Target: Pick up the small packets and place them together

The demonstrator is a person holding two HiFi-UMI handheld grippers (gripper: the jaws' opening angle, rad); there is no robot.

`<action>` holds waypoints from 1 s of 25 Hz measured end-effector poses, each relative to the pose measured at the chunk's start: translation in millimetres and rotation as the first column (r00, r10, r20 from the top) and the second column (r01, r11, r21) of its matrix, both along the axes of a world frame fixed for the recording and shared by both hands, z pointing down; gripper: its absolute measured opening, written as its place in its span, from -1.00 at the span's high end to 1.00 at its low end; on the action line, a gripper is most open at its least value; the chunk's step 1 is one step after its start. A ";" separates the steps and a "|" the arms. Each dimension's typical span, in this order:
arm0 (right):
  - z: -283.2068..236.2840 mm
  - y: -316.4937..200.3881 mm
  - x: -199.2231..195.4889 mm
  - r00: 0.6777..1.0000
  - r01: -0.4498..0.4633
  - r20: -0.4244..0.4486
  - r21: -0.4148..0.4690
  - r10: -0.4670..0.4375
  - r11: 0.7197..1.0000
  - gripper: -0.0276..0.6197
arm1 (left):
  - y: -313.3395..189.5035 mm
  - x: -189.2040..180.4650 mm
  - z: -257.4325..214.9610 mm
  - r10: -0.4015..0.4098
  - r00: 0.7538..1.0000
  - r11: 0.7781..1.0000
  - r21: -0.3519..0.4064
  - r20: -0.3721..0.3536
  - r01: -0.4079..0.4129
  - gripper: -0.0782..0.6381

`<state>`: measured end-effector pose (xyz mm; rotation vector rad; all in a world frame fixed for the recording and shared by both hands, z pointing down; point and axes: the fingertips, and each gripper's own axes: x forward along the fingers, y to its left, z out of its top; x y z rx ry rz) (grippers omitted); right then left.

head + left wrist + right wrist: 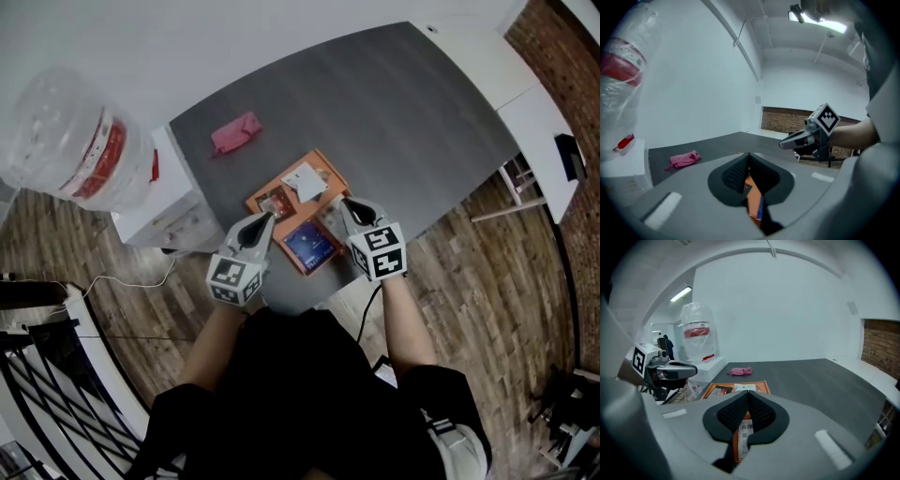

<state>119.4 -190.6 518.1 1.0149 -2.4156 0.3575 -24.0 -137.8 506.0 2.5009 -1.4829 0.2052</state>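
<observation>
Head view: left gripper (265, 221) and right gripper (339, 204) flank orange packets (328, 173) at the centre of the dark table (403, 112). Left gripper view: jaws pinch a blue-edged packet (753, 202), lower centre. Right gripper view: jaws clamp a barcoded packet (744, 436), lower centre.

Beyond the orange packets (292, 202) the grey table (403, 112) lies open, save one pink cloth (235, 133).

Black top (291, 394); grey left gripper (265, 218) and right gripper (343, 202), black-and-white marker cubes (379, 251).
</observation>
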 end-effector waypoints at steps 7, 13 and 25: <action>-11.9 12.4 -21.5 0.998 0.063 -0.004 0.100 -0.063 0.993 0.91 | 8.9 -13.3 -18.8 -0.014 0.999 0.997 0.078 -0.046 0.018 0.78; -42.3 24.3 -30.0 1.000 0.005 -0.008 0.197 -0.004 0.980 0.91 | 23.4 -50.7 -49.7 -0.063 0.994 0.979 0.186 -0.091 0.079 0.78; -67.8 113.3 -59.0 0.976 -0.177 0.168 0.247 0.138 0.953 0.91 | 98.9 -100.4 -67.2 0.006 0.990 0.976 0.217 -0.142 0.025 0.78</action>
